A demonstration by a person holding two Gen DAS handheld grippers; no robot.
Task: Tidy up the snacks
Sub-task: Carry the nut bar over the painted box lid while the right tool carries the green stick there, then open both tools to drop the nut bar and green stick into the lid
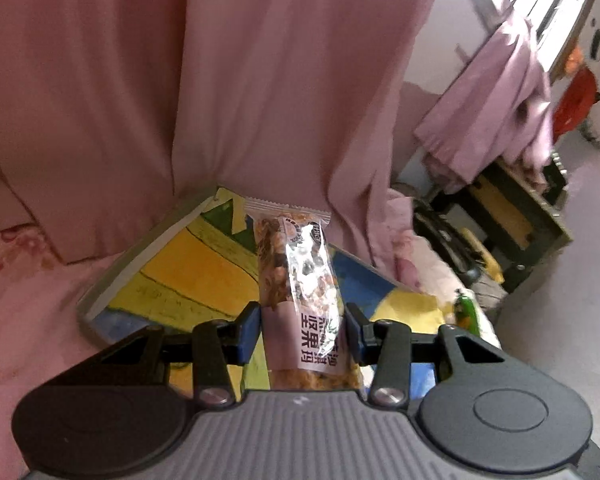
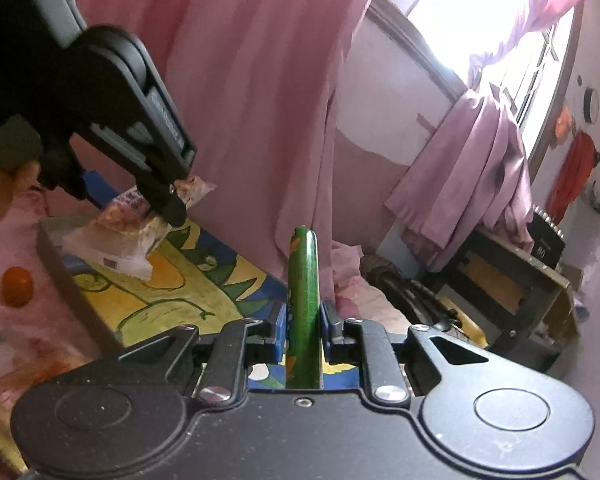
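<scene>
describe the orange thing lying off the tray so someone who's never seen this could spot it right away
Start at the big tray with the yellow, green and blue painted picture, lying on the pink flowered cloth. Just outside the tray's left edge in the right wrist view, a small orange ball-shaped thing sits alone on the cloth. It is the only plain, round, unwrapped item; the snack bar nearby is in a clear wrapper.

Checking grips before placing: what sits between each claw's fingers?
Left claw: a nut snack bar, left wrist view. Right claw: a green snack stick, right wrist view.

Left claw point(image 1: 303, 330), right claw point(image 2: 303, 326): black bodies, blue pads, silver screws.
</scene>
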